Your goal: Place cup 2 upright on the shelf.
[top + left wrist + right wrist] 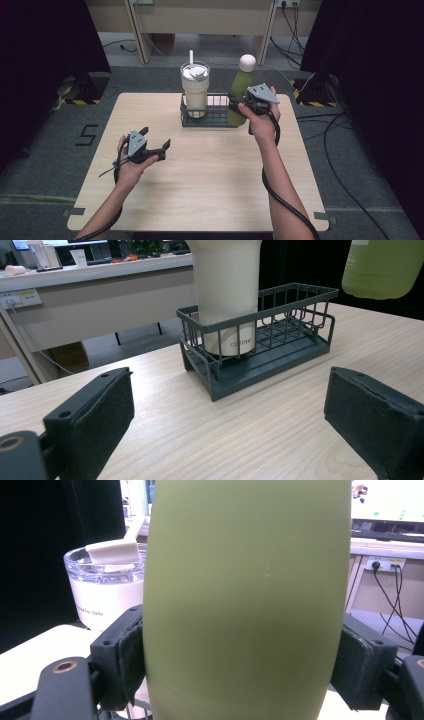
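My right tool (239,104) grips the bottle (241,86) above the rack's (216,121) empty side; left tool (156,145) waits wide. Lowered crooked, the bottle could catch the wires or knock the tumbler (195,90).

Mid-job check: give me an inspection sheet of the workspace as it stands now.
Surface: light wooden table, bare around the rack.
Job's things: green bottle with pale cap, held off the table beside the dark wire rack; cream tumbler with lid and straw stands in the rack's left half.
Clutter: nothing seen.
Grippers: right gripper shut on the bottle's body; left gripper open, empty, over the table.
Cables: one trails from each gripper along the forearm; more lie on the floor at right.
Surroundings: black curtains both sides, desk behind.
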`<state>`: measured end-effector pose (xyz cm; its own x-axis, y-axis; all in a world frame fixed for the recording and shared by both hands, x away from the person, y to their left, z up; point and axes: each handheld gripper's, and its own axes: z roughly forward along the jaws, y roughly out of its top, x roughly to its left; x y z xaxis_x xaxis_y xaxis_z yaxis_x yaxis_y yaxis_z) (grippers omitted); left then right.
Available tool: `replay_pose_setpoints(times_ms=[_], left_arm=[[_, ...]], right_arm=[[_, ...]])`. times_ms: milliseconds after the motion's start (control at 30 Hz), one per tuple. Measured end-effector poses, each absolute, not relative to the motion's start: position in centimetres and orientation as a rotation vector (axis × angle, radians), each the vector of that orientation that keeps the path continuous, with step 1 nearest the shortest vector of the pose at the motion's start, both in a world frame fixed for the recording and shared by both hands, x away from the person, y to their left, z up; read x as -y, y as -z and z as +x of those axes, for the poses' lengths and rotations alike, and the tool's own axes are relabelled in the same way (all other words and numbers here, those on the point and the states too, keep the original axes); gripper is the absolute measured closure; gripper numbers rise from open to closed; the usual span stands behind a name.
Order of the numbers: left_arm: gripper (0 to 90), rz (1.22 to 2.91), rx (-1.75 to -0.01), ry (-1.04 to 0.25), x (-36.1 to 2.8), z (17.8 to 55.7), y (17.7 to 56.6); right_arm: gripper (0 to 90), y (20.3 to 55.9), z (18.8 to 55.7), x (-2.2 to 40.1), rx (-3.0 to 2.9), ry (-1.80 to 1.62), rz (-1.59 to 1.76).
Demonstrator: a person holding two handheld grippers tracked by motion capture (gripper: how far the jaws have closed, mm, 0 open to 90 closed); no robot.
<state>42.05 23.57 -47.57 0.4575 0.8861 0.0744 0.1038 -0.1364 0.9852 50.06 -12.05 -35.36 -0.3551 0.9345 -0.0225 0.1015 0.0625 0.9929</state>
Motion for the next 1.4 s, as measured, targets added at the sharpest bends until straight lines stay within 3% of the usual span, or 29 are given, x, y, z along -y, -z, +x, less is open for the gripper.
replay_pose_setpoints(times_ms=[1400], left_arm=[[5.3,1.563,-0.895,-0.86,-23.9,42.1,47.5]], right_arm=[[21.5,33.5,53.8,11.1,-1.571,-1.364,1.099]])
